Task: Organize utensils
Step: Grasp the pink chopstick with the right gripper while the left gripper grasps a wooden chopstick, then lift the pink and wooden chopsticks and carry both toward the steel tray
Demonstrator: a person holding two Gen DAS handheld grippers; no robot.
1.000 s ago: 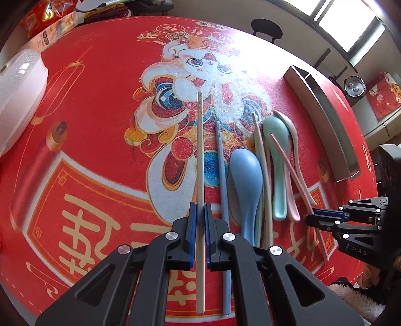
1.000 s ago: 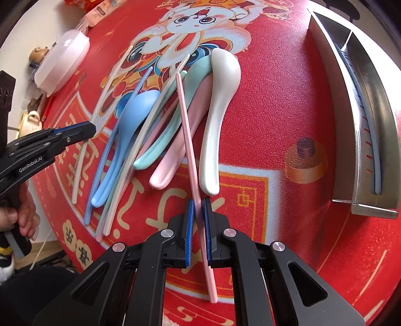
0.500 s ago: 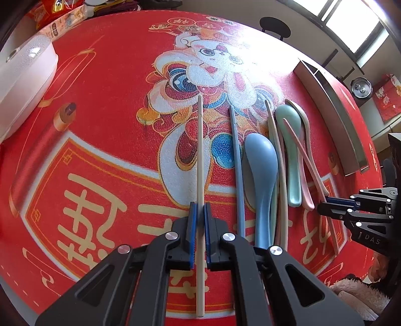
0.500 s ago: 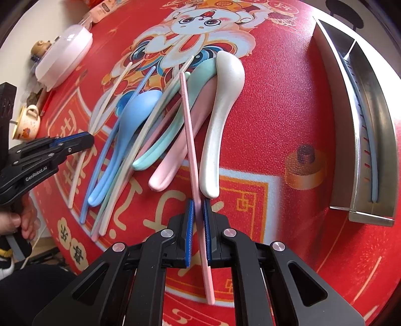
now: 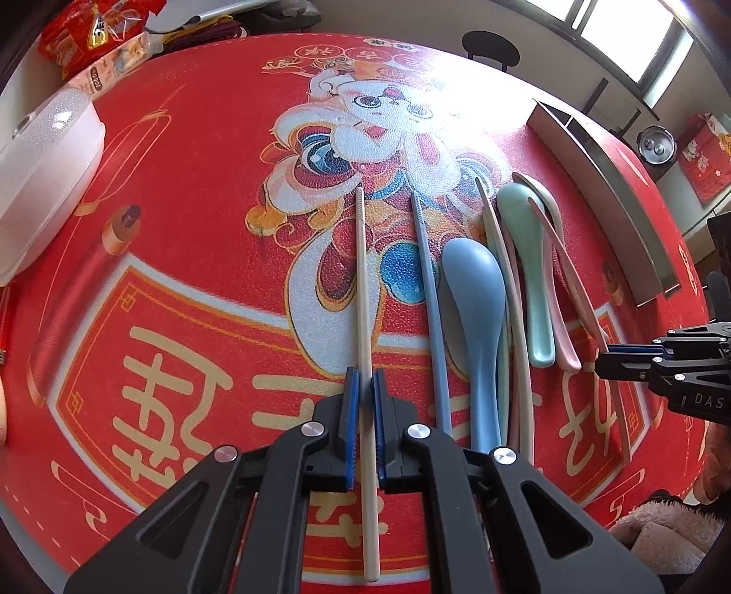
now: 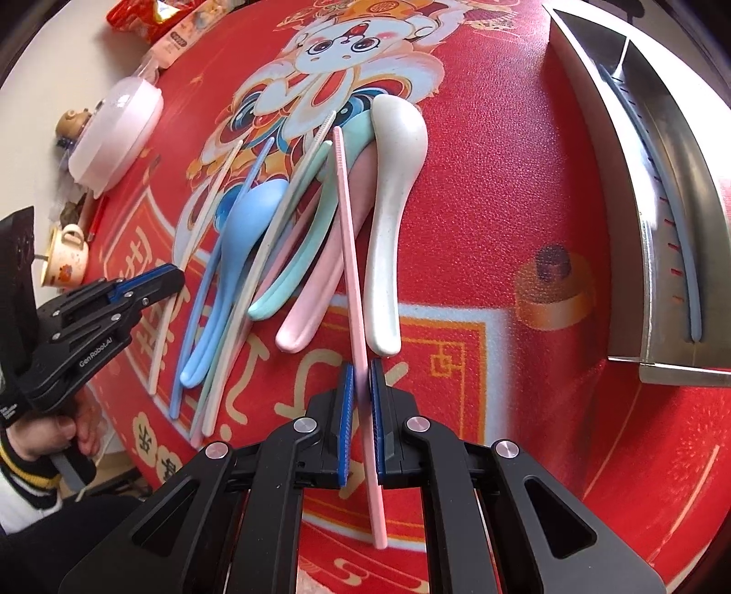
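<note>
My left gripper is shut on a beige chopstick that points away over the red mat. My right gripper is shut on a pink chopstick, held just above the pile of utensils. The pile holds a blue spoon, a blue chopstick, a mint spoon, a pink spoon, a white spoon and another beige chopstick. The steel utensil tray at the right holds one blue chopstick. In the right wrist view the left gripper shows at the left edge.
A white lidded container sits at the mat's left edge. Snack packets lie at the far left. A small mug stands off the mat. A person's hand holds the left gripper's handle.
Both grippers have lifted slightly with their chopsticks still held; the mat looks a little farther away. The pile of utensils lies as before.
</note>
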